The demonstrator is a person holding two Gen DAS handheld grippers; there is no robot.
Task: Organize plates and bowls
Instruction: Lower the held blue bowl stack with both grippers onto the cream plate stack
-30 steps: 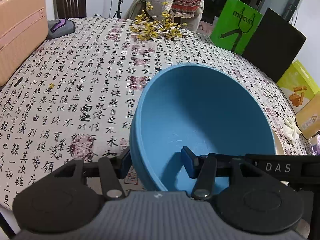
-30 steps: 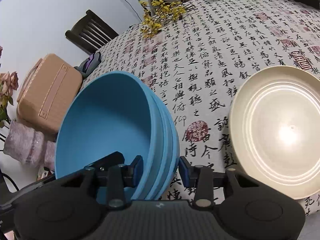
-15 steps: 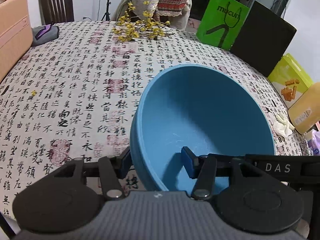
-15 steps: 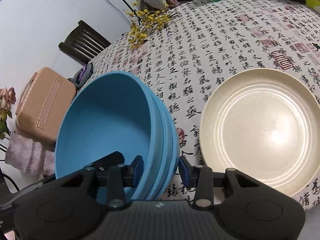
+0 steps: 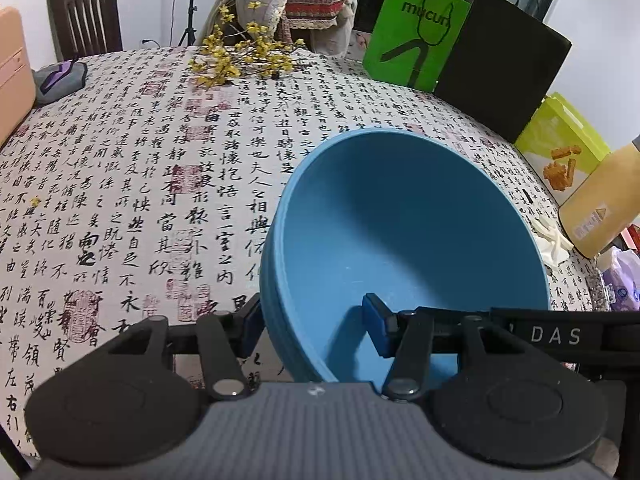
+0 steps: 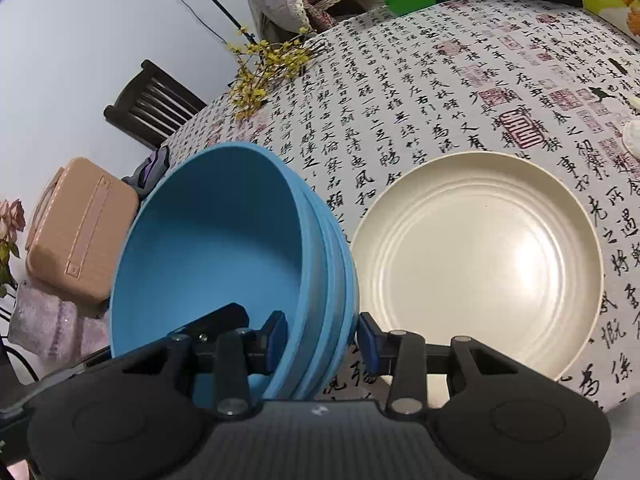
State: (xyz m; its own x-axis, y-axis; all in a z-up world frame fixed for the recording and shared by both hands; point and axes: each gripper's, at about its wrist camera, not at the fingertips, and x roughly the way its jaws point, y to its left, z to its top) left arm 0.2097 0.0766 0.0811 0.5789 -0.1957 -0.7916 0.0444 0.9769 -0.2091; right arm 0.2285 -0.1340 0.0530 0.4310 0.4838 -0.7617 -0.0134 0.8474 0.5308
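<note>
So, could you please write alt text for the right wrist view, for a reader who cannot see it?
The right gripper clamps the rim of a tilted stack of blue bowls, one finger inside and one outside. Beside it, an empty cream plate lies on a calligraphy-print tablecloth, with yellow flowers farther back.

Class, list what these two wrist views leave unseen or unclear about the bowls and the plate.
- Underside of the bowls: hidden in both views, facing away.
- Whether the stack touches the table: hidden in both views by the bowls and each gripper's body.
- Plate's near edge: right wrist view, covered by the right gripper.
- Plate: absent from the left wrist view.
</note>
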